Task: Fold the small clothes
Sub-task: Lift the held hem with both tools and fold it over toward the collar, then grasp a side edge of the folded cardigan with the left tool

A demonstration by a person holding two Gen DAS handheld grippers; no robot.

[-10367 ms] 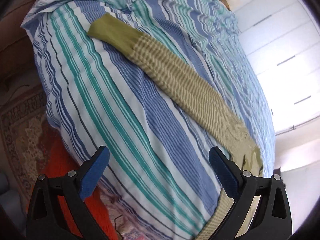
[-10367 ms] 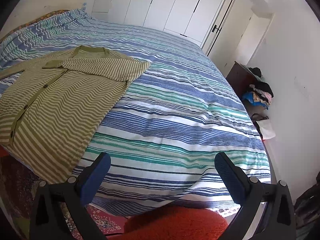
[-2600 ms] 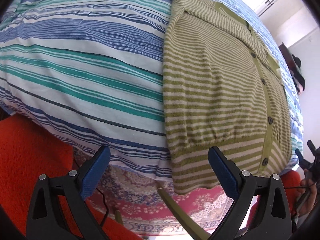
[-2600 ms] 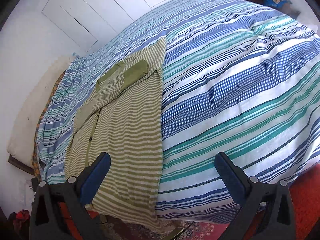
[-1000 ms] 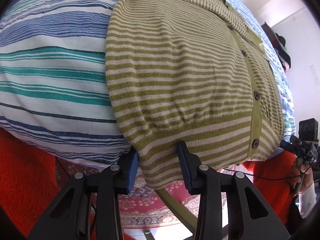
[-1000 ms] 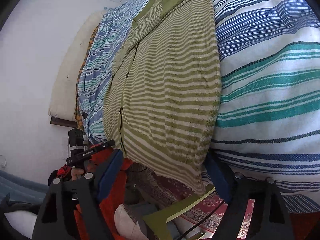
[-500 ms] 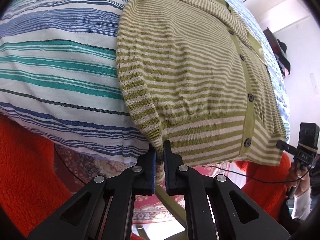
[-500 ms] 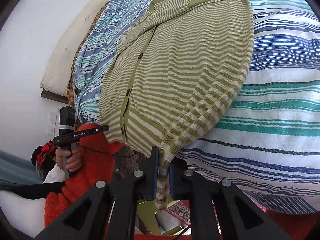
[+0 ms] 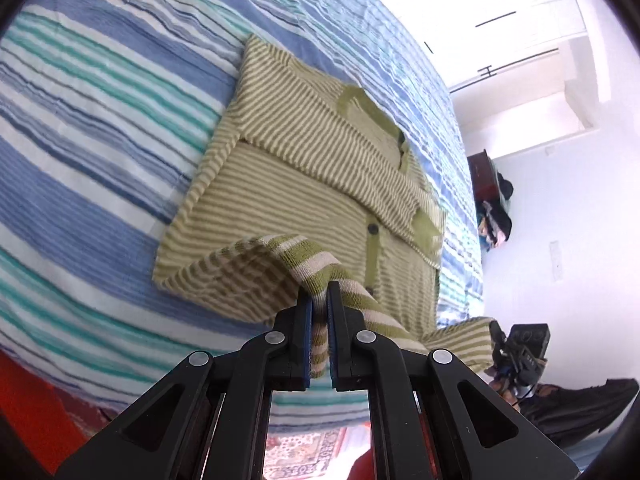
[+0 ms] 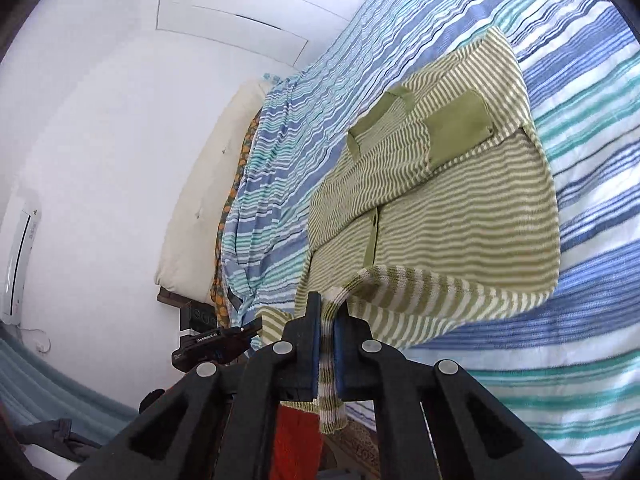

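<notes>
A green and cream striped cardigan (image 9: 304, 184) (image 10: 448, 216) lies buttoned on the striped bedspread (image 9: 92, 128) (image 10: 592, 320), both sleeves folded across its chest. My left gripper (image 9: 319, 294) is shut on the left corner of its bottom hem, which is lifted off the bed and curls back over the body. My right gripper (image 10: 328, 306) is shut on the right corner of that hem, also raised, with a strip of the knit hanging down between its fingers. Each gripper shows at the lower edge of the other's view.
The bed's near edge drops to a patterned rug (image 9: 304, 452) and red fabric (image 10: 296, 440). A white pillow (image 10: 208, 184) lies at the head of the bed by the wall. A dark cabinet with piled clothes (image 9: 492, 200) stands beyond the far side.
Both grippers, which closed on the hem corners half a second ago, have risen and carried the hem up and forward over the cardigan's body. The lower part no longer hangs over the bed's edge.
</notes>
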